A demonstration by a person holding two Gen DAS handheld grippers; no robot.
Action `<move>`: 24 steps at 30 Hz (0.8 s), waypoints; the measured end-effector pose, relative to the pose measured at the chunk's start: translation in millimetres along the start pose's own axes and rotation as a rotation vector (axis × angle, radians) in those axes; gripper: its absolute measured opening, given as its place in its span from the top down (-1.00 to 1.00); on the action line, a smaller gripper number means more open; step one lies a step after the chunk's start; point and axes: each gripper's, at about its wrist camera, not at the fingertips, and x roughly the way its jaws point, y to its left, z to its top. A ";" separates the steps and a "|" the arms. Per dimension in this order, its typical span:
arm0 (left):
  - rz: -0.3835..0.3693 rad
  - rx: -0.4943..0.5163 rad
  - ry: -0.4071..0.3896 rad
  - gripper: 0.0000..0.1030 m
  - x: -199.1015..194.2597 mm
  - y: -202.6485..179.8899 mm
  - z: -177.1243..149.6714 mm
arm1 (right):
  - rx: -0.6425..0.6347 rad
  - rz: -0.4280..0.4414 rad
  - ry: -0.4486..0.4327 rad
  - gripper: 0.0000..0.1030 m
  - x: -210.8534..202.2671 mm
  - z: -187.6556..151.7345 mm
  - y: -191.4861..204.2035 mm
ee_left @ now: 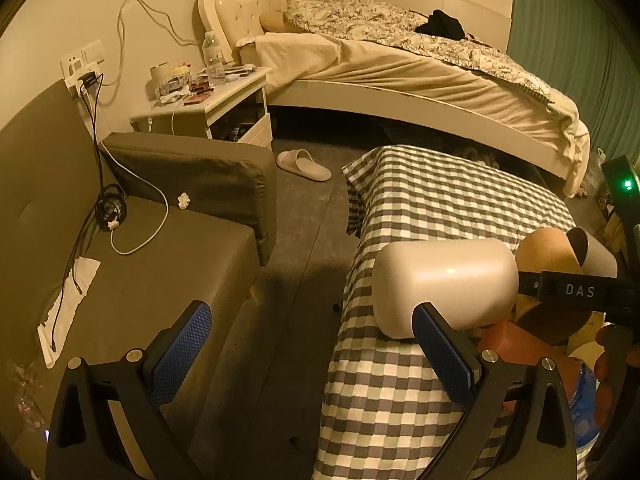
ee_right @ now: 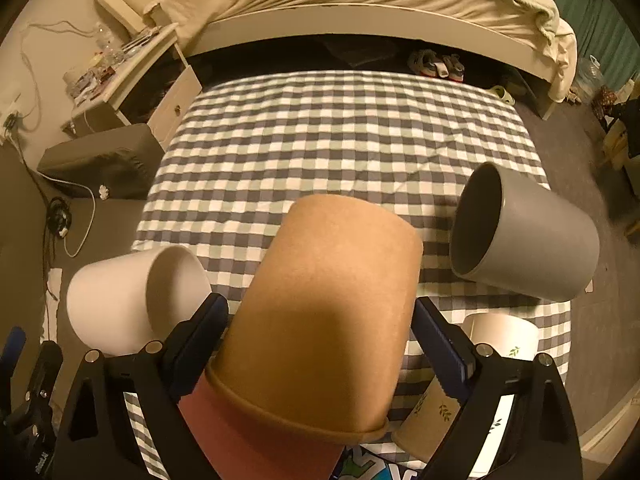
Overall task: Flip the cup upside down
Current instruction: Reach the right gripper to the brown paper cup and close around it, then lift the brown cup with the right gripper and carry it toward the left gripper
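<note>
Sofa [ee_left: 132, 248]: olive-grey, at the far left of the left wrist view, with black and white cables [ee_left: 116, 216] lying on its seat.
Nightstand [ee_left: 208, 104]: white, between the sofa and the bed [ee_left: 400, 64], its top crowded with small items and a clear bottle.
Slipper [ee_left: 304, 165]: pale, on the grey floor between nightstand and table.
Left gripper [ee_left: 316, 352]: jaws spread wide, holding nothing; one blue-padded finger hangs over the floor, the other over the table's near edge, just below the white cup.
Checked tablecloth [ee_right: 340, 132]: grey, green and white squares, covering the table that carries all the cups.
White cup [ee_right: 120, 296]: lying on its side at the table's left edge, mouth facing the middle of the table.
Brown paper cup [ee_right: 328, 312]: upside down, base up and rolled rim down, sitting over a reddish cup [ee_right: 264, 440] below it; it leans slightly away from the camera.
Right gripper [ee_right: 320, 344]: fingers on either side of the brown paper cup; the left pad [ee_right: 200, 340] lies close against its wall, the right pad [ee_right: 440, 348] shows a thin gap, so a firm grip cannot be told.
Grey cup [ee_right: 532, 236]: on its side at the right, mouth turned left.
Leaf-print cups [ee_right: 500, 338]: pale paper, at the near right, partly hidden behind the right finger.
</note>
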 end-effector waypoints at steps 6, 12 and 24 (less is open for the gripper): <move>0.013 0.012 -0.011 -1.00 -10.8 1.1 0.0 | -0.011 -0.004 0.039 -0.58 9.4 -4.9 1.6; 0.013 0.001 -0.044 -1.00 -38.5 4.5 5.5 | -0.031 0.028 -0.061 -0.57 -32.2 -4.2 3.9; -0.058 0.015 -0.153 -1.00 -147.1 -1.8 -11.8 | -0.060 0.080 -0.223 -0.57 -184.1 -61.8 -2.9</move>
